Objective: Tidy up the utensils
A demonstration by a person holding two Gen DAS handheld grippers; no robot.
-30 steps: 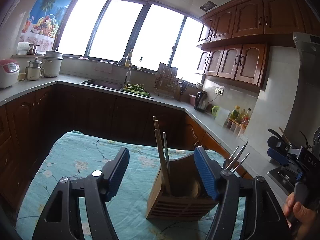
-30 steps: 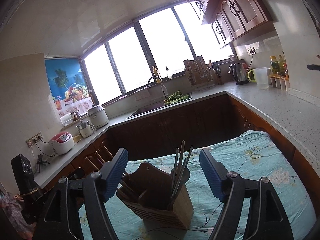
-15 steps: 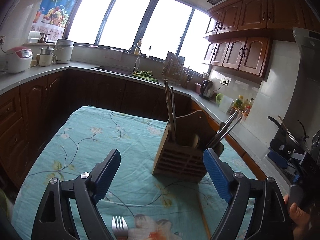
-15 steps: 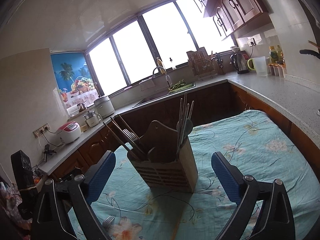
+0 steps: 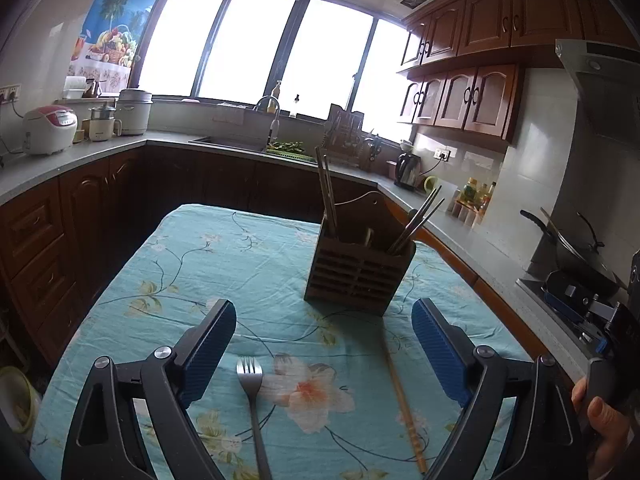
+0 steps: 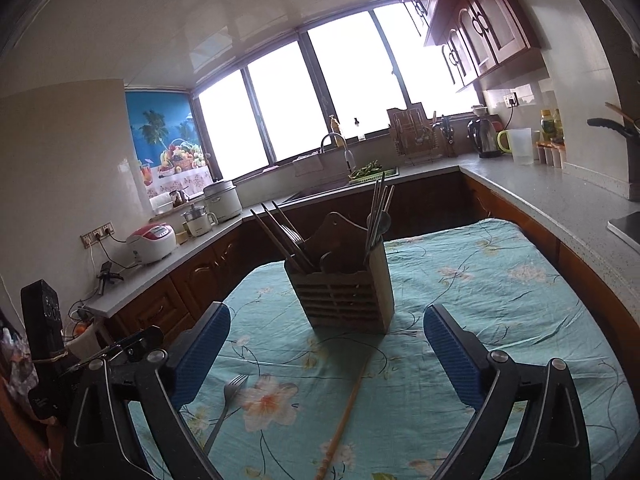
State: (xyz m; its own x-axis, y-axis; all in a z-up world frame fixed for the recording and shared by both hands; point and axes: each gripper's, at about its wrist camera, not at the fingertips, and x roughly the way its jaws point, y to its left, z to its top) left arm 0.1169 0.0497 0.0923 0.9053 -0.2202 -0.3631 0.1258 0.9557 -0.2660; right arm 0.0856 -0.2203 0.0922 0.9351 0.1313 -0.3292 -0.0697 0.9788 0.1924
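Now you're backing off the holder [image 5: 358,268], both claws [image 5: 324,344] [image 6: 326,344] opening wide and empty; fork [image 5: 252,396] and chopstick [image 5: 400,392] are waiting mid-bench.

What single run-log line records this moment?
left gripper: open, empty | right gripper: open, empty | fork, chopstick: on tablecloth | utensil holder: upright

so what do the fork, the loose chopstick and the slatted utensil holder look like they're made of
Fork: most likely stainless steel; grey with a dull sheen.
Loose chopstick: probably bamboo or light wood; pale tan, matte, with a patterned end.
Utensil holder: seemingly wood or bamboo; brown and matte, with slots cut in the front and a shaped back board. A stain or coating cannot be told.
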